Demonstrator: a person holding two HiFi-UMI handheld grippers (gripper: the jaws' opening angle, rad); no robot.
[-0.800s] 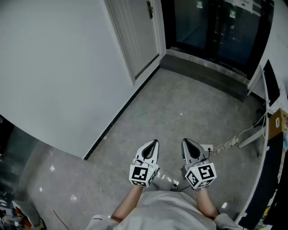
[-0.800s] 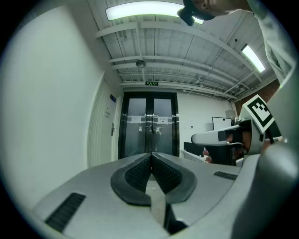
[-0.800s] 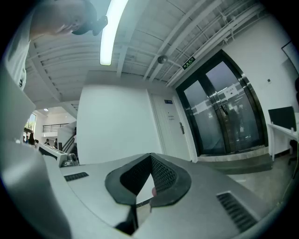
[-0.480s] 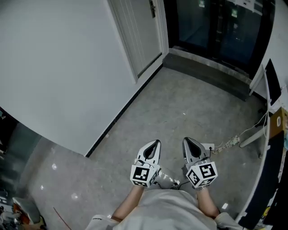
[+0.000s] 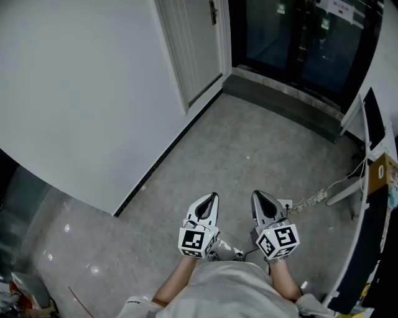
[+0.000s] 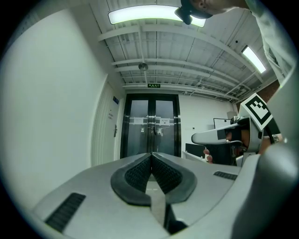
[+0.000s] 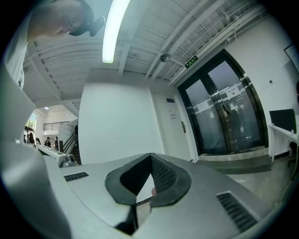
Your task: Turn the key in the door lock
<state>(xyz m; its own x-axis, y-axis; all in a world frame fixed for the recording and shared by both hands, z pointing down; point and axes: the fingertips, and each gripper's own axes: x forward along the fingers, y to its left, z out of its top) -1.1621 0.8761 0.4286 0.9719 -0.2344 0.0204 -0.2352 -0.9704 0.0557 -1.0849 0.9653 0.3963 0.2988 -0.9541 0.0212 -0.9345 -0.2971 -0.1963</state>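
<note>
We are standing well short of the door, with the turn not yet begun.

We are holding the left gripper (image 5: 212, 196) and right gripper (image 5: 257, 195) level, both pairs of jaws pressed together and empty, ribbed black pads (image 6: 138, 173) meeting at the tips. We are seeing no key. The dark lock (image 5: 212, 11) is sitting on the panelled white door (image 5: 193, 46), well away across the speckled grey floor (image 5: 249, 143). Approach, grasp and turn are all waiting.

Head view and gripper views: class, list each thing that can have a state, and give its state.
left gripper: jaws shut, nothing between them
right gripper: jaws shut
white door: closed
glass double doors: closed
ceiling light: on
</note>
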